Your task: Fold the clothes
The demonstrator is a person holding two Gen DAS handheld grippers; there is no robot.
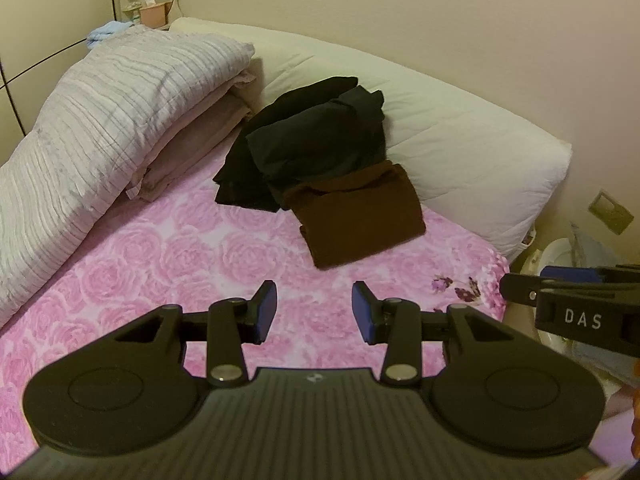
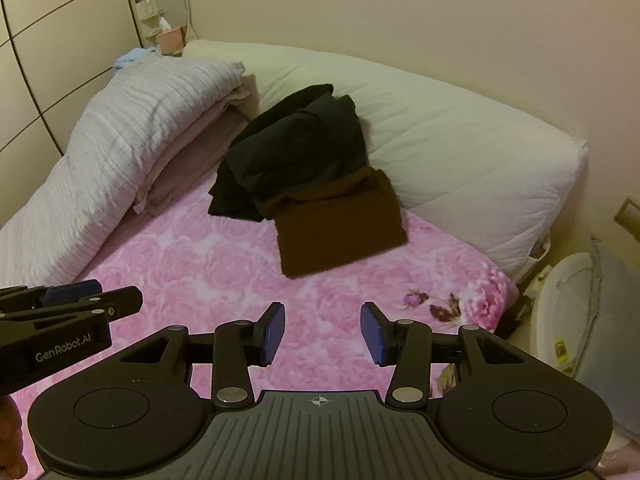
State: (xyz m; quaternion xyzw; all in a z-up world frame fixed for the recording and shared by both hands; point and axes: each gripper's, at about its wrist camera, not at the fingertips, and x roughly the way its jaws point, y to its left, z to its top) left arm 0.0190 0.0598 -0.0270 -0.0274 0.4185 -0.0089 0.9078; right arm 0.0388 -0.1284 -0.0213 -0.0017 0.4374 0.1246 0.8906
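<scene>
The bed (image 1: pixel 168 248), in its pink rose print, fills the lower half of both views. A white quilt (image 1: pixel 460 148) banks across the upper right, and a grey striped quilt (image 1: pixel 100 120) sits folded at the left. Between them, at centre frame, lies the black pile (image 1: pixel 312 136), loosely folded and rumpled, leaning back on the white quilt. Just in front, and tucked partly under it, is the brown garment (image 1: pixel 360 220): a neat flat rectangle, long axis running from lower left to upper right, its near edge facing the tools.

Both tools hang over the bare sheet at the bottom of frame, well short of the clothes. The left tool (image 1: pixel 314 312) stands wide, blue pads apart, nothing between them. The right tool (image 2: pixel 322 332) is the same, spread wide and empty. The clothes lie straight ahead of both. In the right view the brown garment sits almost dead centre, so I'd judge the right tool slightly better lined up. Either needs a forward reach to take hold.
</scene>
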